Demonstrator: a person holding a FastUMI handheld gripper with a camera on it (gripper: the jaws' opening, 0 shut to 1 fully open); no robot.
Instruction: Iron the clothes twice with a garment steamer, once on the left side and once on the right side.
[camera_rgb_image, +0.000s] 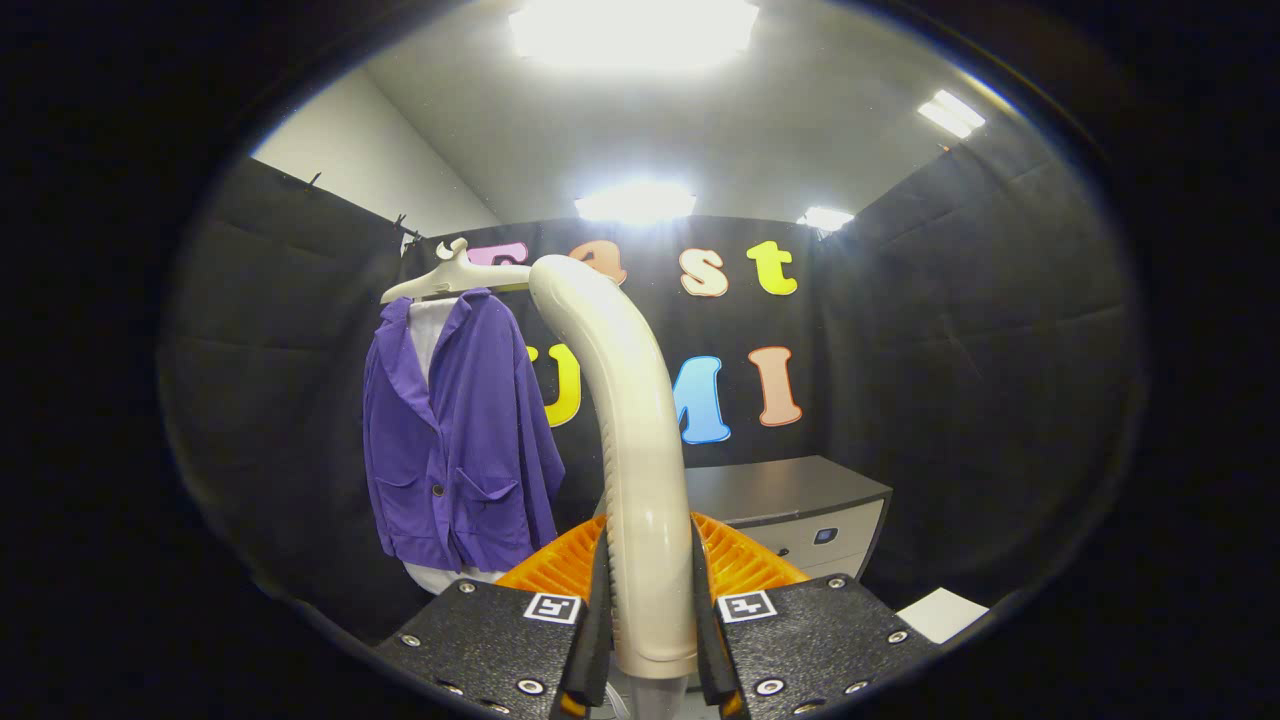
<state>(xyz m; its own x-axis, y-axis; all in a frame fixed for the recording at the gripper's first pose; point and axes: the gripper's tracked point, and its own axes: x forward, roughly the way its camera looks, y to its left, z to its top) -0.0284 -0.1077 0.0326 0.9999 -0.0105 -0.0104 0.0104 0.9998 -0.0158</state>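
Already the fingers pinch the steamer handle, its long axis running up toward twelve o'clock; the purple jacket hangs beyond at ten o'clock, well apart.

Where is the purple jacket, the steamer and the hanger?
purple jacket (455, 440): gripper view, on its front panel, beyond the fingers.
steamer (640, 450): gripper view, on its curved handle, clamped between the gripper (648, 640) fingers.
hanger (440, 282): gripper view, on its shoulder arm.
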